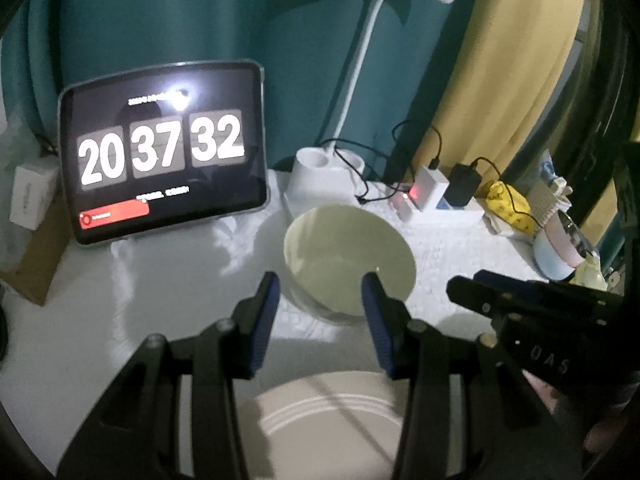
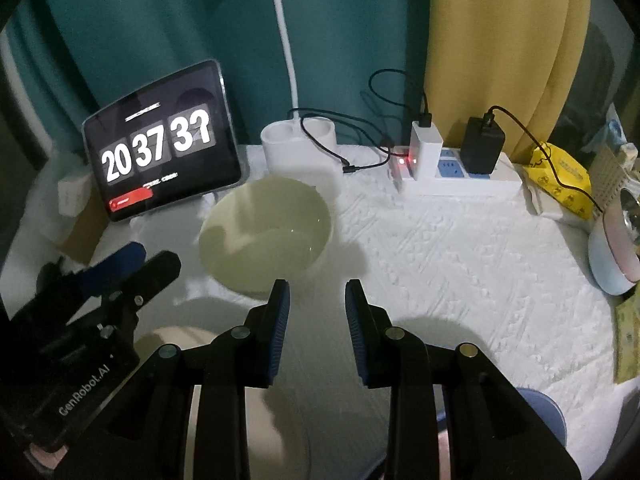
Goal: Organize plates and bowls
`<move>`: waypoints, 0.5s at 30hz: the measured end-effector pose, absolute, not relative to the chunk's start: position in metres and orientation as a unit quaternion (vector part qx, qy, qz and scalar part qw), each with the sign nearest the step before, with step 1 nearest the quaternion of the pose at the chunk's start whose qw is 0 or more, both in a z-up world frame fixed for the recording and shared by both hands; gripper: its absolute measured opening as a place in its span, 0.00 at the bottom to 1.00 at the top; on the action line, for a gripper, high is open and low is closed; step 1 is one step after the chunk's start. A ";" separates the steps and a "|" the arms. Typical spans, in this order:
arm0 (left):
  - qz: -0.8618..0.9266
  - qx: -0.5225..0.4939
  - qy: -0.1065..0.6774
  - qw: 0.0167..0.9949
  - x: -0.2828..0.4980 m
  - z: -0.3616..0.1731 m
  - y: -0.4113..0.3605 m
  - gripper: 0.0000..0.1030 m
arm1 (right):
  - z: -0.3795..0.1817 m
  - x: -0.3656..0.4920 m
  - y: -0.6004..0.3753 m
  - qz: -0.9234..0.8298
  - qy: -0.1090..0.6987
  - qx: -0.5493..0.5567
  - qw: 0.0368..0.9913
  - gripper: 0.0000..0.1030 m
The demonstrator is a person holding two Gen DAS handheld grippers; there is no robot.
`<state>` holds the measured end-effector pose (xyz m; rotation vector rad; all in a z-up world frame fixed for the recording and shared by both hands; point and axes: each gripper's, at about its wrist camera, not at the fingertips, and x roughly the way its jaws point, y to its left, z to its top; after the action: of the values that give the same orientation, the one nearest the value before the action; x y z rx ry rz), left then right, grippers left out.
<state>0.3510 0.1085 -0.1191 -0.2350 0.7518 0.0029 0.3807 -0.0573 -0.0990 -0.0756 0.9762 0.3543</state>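
Through my left wrist camera, my left claw hangs partly open and empty, the pale green bowl just beyond its tips, a beige plate below it. Through my right, my right claw stands narrower, also empty, the bowl ahead-left on the white cloth.

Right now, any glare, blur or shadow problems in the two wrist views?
Left wrist view: lamp glare blooms on the tablet above its digits; the plate at the bottom is soft and crossed by finger shadows. Right wrist view: the tablet's last digit is smeared and unreadable, and the bowl casts a dark shadow to its right. Both views are dim with fisheye bending at the edges.
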 end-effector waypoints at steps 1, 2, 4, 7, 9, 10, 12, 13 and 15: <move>-0.001 -0.118 0.369 0.922 0.354 -0.121 0.110 0.43 | -0.100 0.383 -0.057 0.167 0.468 -0.034 0.867 0.30; -0.002 -0.123 0.372 0.920 0.357 -0.123 0.111 0.43 | -0.102 0.387 -0.057 0.165 0.471 -0.030 0.866 0.30; 0.000 -0.131 0.378 0.917 0.363 -0.127 0.114 0.43 | -0.107 0.395 -0.056 0.160 0.477 -0.023 0.864 0.30; -0.001 -0.140 0.391 0.910 0.374 -0.137 0.115 0.43 | -0.118 0.407 -0.053 0.151 0.489 -0.014 0.859 0.30; 0.000 -0.140 0.402 0.905 0.379 -0.144 0.116 0.43 | -0.126 0.413 -0.051 0.148 0.498 -0.010 0.854 0.30; 0.005 -0.140 0.406 0.903 0.381 -0.147 0.116 0.43 | -0.130 0.417 -0.050 0.148 0.504 -0.004 0.851 0.30; 0.011 -0.140 0.412 0.900 0.384 -0.152 0.119 0.43 | -0.136 0.421 -0.049 0.148 0.512 0.005 0.846 0.30; 0.013 -0.142 0.415 0.898 0.386 -0.155 0.120 0.43 | -0.137 0.423 -0.047 0.147 0.514 0.005 0.845 0.30; 0.017 -0.144 0.423 0.894 0.389 -0.160 0.121 0.43 | -0.138 0.424 -0.044 0.147 0.517 0.002 0.843 0.30</move>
<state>0.3894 0.1214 -0.1600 -0.2983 0.8773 0.0361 0.4244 -0.0441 -0.1383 0.0032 1.0914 0.3098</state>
